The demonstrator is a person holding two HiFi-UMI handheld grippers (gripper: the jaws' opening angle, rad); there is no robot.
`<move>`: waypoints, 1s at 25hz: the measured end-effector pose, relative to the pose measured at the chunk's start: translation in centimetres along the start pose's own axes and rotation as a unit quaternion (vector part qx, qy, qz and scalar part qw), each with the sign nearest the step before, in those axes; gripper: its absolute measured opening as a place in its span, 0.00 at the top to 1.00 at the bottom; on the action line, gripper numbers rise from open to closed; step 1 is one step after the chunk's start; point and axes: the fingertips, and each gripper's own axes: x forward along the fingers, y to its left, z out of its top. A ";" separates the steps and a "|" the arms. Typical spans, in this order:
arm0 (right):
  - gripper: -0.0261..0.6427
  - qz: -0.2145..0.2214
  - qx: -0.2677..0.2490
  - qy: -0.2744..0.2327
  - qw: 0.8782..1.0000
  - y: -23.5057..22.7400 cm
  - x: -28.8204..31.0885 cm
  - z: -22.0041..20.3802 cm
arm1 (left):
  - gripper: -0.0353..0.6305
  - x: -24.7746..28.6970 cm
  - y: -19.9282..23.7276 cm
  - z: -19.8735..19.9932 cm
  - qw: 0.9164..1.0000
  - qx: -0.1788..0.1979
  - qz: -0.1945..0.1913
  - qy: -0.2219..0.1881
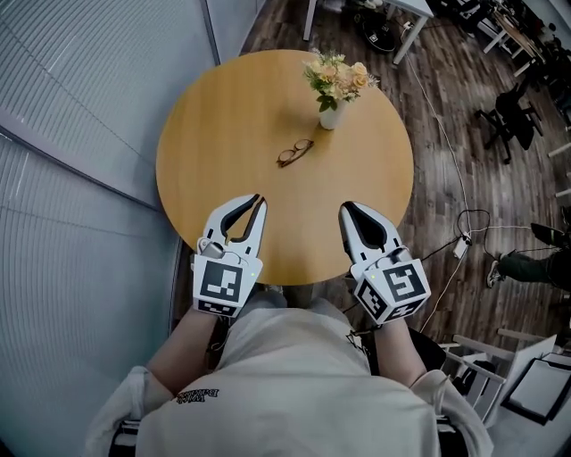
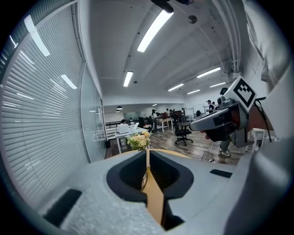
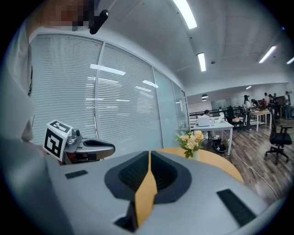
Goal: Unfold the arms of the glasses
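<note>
My beige shirt fills the bottom of the head view. Just past it, both grippers sit over the near edge of the table. Left gripper: jaws together at the tips, nothing between them. Right gripper: same, jaws closed and empty. The two are side by side and apart, both pointing toward the table centre.

The surface is a round light-wood table, smooth and plain. The glasses lie near its middle, well ahead of both grippers and touching neither. From here the arms look folded. In the left gripper view I see them as a thin brown shape through the slot below the closed tips.

A small white vase of pale flowers stands just beyond the glasses, on the far right of the tabletop.

The room is an open office with a dark wood-plank floor. A glass partition with horizontal blinds runs along the left. There is a white desk at the top, a black office chair at the right, a white cable trailing across the floor, and strip lights on the ceiling.
</note>
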 end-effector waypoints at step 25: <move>0.91 0.008 -0.013 0.042 0.999 -10.4 5.8 -3.3 | 0.88 14.2 2.3 -2.0 0.992 0.060 0.058 0.098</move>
